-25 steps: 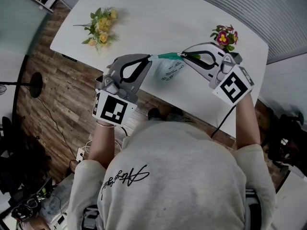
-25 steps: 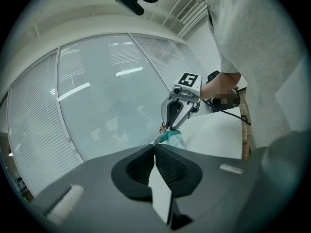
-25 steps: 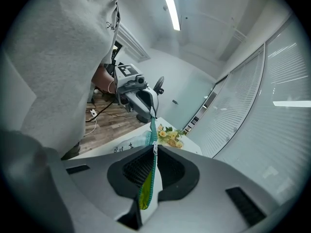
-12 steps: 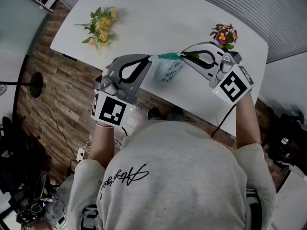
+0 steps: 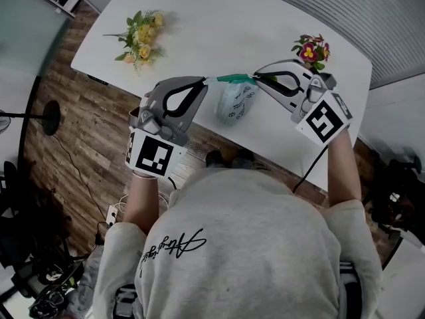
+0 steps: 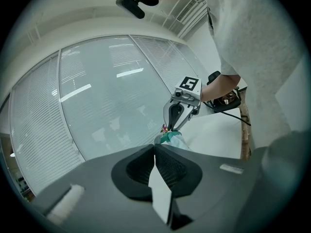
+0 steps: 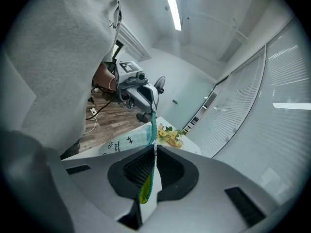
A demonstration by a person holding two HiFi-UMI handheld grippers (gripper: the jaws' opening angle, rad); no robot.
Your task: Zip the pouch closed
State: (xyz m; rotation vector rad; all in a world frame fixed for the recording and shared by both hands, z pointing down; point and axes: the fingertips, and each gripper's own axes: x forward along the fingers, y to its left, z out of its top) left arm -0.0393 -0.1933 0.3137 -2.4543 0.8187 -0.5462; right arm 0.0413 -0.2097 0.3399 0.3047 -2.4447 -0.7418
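While the person holds 1 claw in each hand above the white surface, the pouch hangs stretched between the 2 tips, over the near edge of that surface. It is pale, with small dark prints and a green zip band along its top, and the band runs nearly level from one tip to the other. Whether the bag's bottom touches the surface I cannot tell.

The left claw is pressed together on the left end of the pouch; its own view shows a pale strip caught between the 2 closed jaws, with the green top just beyond them. The right claw is pressed together on the right end; in its view the teal band passes straight between the jaws, and a yellow-green tab shows in the gap behind them.

On the far left of the surface lies a bunch of yellow flowers. Pink flowers stand at the far right, just beyond the right claw. A wooden floor lies below, to the left.
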